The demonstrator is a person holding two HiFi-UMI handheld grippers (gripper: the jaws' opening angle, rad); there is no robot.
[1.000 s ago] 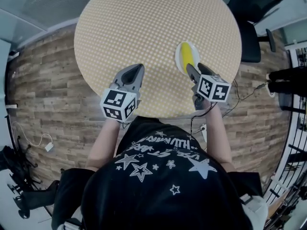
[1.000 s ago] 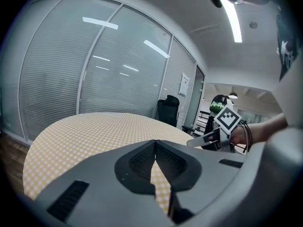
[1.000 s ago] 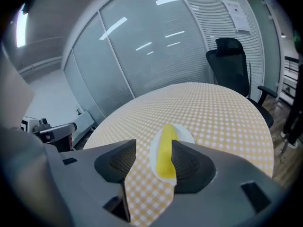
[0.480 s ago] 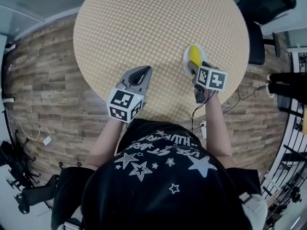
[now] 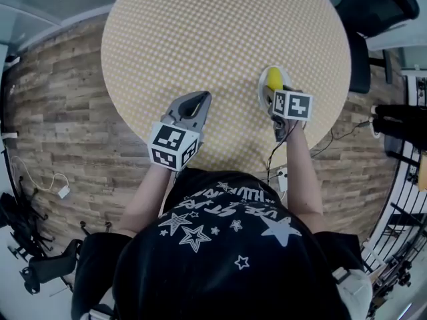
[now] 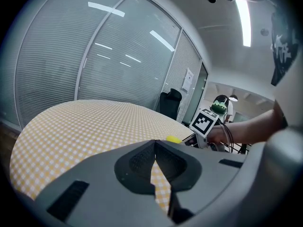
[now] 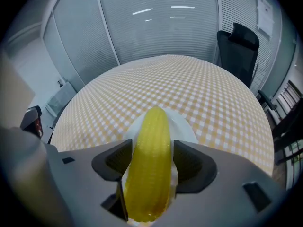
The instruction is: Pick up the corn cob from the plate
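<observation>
A yellow corn cob point(image 7: 152, 160) lies lengthwise on a small white plate point(image 7: 183, 125) on the round checkered table point(image 5: 200, 32). My right gripper point(image 7: 150, 156) points steeply down over it. Its jaws have just been opening and now stand wide, one on each side of the cob, without visibly pressing on it. In the head view the corn cob point(image 5: 273, 77) and plate point(image 5: 261, 87) sit near the table's right edge, partly hidden by the right gripper point(image 5: 272, 95). My left gripper point(image 5: 200, 97) hovers over the table's near edge, jaws together, nothing in them. The left gripper view shows its tips point(image 6: 154, 148) meeting.
A black office chair point(image 5: 363, 5) stands beyond the table at the right. Wood-plank floor point(image 5: 60, 125) surrounds the table. Cables point(image 5: 47, 192) lie on the floor at the left, and a dark stand at the right. The person's body fills the lower head view.
My right gripper has come down and forward over the plate, now straddling the near part of the corn cob. My left gripper has sunk slightly at the table's near edge.
</observation>
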